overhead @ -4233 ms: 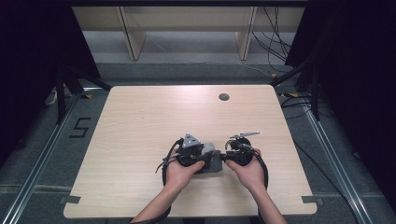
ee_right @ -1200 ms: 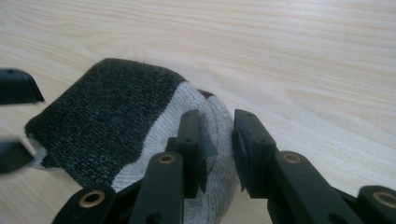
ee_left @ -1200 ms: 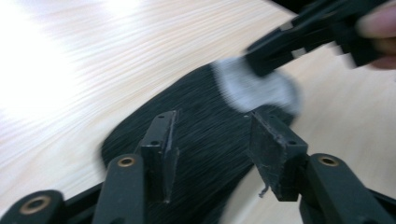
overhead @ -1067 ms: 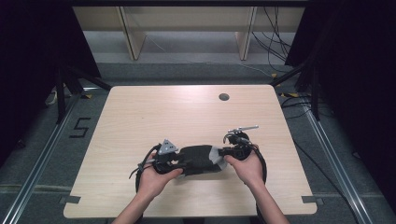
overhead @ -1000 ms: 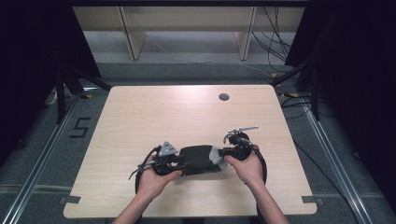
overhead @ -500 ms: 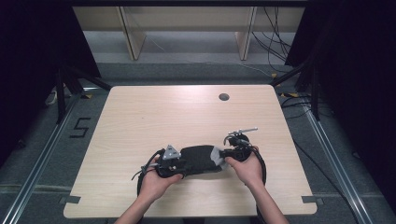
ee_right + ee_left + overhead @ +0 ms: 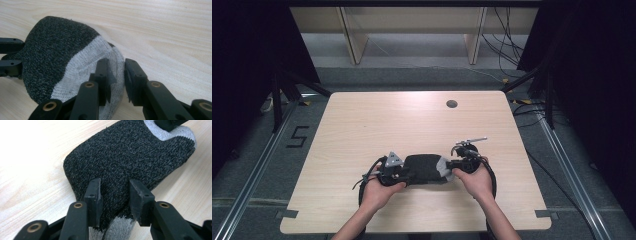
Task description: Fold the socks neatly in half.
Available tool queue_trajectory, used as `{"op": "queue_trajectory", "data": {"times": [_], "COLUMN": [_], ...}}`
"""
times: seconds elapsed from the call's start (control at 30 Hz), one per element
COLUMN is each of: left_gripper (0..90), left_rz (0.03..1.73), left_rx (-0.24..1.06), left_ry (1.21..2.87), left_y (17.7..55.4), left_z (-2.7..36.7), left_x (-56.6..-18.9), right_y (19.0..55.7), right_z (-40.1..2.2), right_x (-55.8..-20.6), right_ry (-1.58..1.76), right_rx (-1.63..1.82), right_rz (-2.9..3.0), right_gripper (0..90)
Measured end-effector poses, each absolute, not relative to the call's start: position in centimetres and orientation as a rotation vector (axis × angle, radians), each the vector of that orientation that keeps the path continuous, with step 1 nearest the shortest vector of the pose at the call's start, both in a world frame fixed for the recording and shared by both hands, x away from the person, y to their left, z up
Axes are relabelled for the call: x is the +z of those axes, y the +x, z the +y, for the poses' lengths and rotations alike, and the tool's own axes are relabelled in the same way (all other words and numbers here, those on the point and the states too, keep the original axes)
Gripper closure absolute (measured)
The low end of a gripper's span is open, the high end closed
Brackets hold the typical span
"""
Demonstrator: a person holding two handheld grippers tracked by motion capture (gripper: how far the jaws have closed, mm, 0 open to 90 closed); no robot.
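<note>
I have a dark knitted sock (image 7: pixel 422 169) with pale grey ends lying flat on the bench (image 7: pixel 362 125), near its front edge and stretched between my two hands. My left gripper (image 7: pixel 399 172) sits at the sock's left end; in the left gripper view its jaws have just been closing, and they now stand narrow with the dark knit (image 7: pixel 130 157) and a bit of grey cuff between them, though I cannot tell whether the pads press the cloth yet. My right gripper (image 7: pixel 456 166) is at the sock's right end, and in the right gripper view its jaws pinch a fold of the pale grey band (image 7: pixel 82 67) at the sock's edge. Far off on the bench, toward the back, there is a small dark round hole (image 7: pixel 451 104).
</note>
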State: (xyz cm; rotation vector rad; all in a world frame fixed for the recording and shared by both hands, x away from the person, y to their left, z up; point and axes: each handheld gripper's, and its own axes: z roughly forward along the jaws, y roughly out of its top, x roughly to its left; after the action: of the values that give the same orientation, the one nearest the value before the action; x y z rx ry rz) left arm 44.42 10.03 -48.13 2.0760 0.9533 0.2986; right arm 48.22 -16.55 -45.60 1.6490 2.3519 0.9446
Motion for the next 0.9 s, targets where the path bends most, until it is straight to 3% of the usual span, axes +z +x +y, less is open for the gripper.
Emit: {"op": "queue_trajectory", "data": {"times": [0.9], "left_gripper": [60.9], "left_rz": [0.999], "left_rx": [0.353], "left_ry": [2.059], "left_y": [45.9], "left_z": [11.1], "left_x": [-48.2], "right_y": [49.0], "right_z": [-15.6], "right_x": [-45.6], "right_ry": [1.635], "right_rx": [0.973], "right_rz": [2.362], "right_gripper": [70.9]}}
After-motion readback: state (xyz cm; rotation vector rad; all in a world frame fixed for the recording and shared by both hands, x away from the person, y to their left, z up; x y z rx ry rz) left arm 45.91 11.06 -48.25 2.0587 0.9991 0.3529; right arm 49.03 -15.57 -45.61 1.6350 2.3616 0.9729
